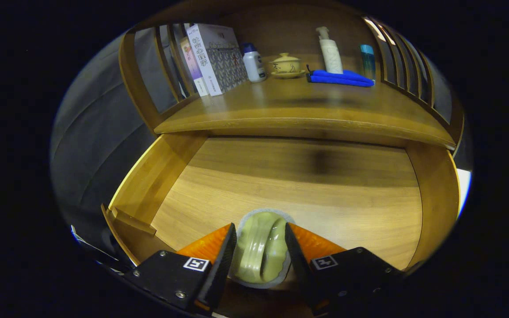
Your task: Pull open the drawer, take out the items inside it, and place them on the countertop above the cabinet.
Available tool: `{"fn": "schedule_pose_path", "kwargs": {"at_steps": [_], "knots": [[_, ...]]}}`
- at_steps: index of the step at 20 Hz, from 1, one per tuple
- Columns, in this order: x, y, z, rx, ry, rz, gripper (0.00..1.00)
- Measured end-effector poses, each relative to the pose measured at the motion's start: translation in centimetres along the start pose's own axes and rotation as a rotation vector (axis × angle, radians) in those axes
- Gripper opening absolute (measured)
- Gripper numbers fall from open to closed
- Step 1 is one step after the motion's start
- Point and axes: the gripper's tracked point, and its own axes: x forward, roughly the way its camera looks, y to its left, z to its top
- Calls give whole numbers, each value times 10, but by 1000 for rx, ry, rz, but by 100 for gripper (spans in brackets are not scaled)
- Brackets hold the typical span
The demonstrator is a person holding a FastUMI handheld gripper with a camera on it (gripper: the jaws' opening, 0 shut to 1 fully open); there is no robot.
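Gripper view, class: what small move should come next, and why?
Probably lift straight up. The gripper looks shut on the green object, low in the open drawer; the countertop above has bare space in front.

The gripper (261, 247) has both fingers against a pale green object (261, 249) whose flanks and near end they hide, so what it is stays unclear, while the open drawer (148, 185) has its front wall cut off.
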Motion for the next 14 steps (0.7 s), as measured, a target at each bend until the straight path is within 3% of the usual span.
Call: {"fn": "schedule_pose_path", "kwargs": {"at_steps": [7,14], "knots": [[-3,-3,9,-39,-93,-9,23],[-20,-3,28,-61,-236,13,21]]}}
